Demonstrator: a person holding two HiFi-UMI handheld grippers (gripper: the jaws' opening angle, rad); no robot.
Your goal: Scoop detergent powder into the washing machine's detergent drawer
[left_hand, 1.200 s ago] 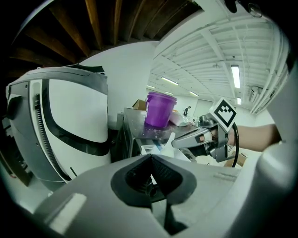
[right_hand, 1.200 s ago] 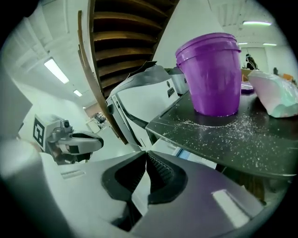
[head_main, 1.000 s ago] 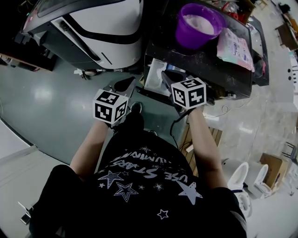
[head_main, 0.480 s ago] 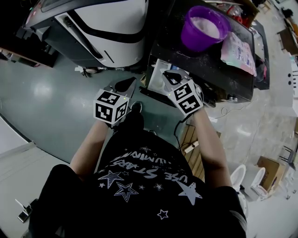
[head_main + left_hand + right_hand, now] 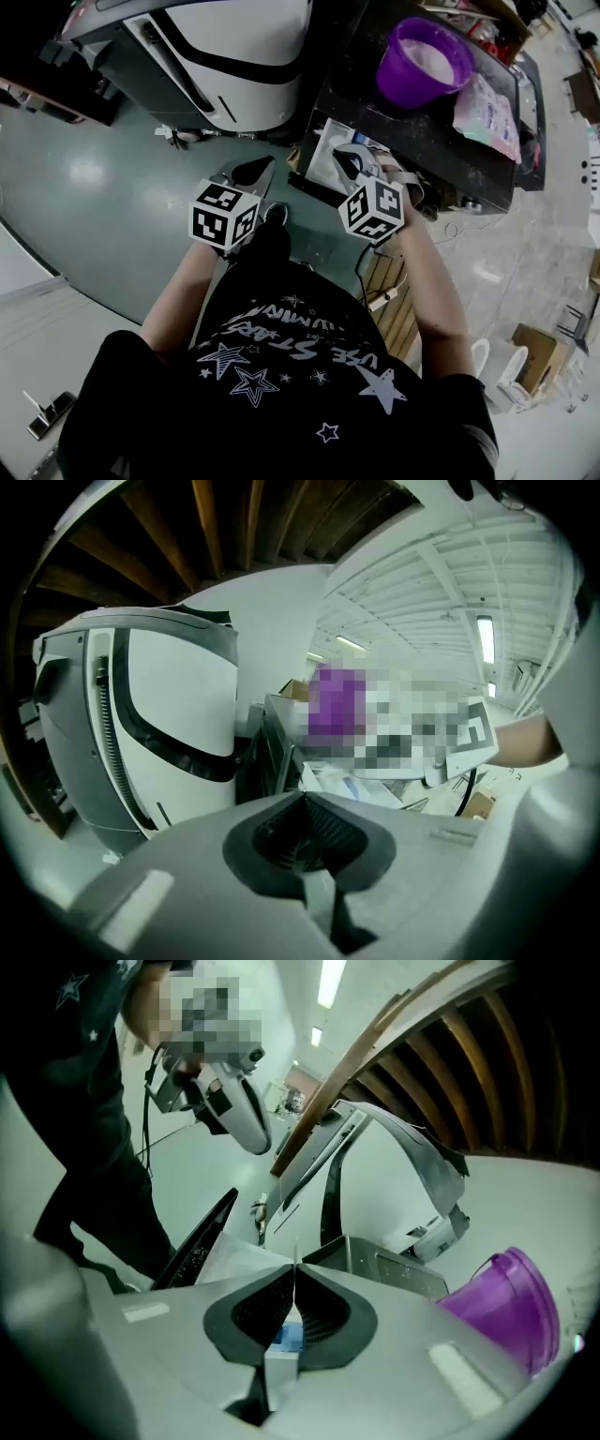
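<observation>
hovering side by side before the person's chest: left gripper (image 5: pixel 251 172) and right gripper (image 5: pixel 349 161), both held low, well apart from the purple tub (image 5: pixel 394 82). left jaws pressed together, nothing between them. right jaws likewise closed tip to tip, empty (a bluish patch shows in the gap behind the pads; cannot tell what it is). detergent powder (image 5: pixel 431 56) lies white inside the tub, which stands on the dark table (image 5: pixel 422 141) near a pink pouch (image 5: pixel 487 103). white washing machine (image 5: pixel 234 47) stands left of the table.
</observation>
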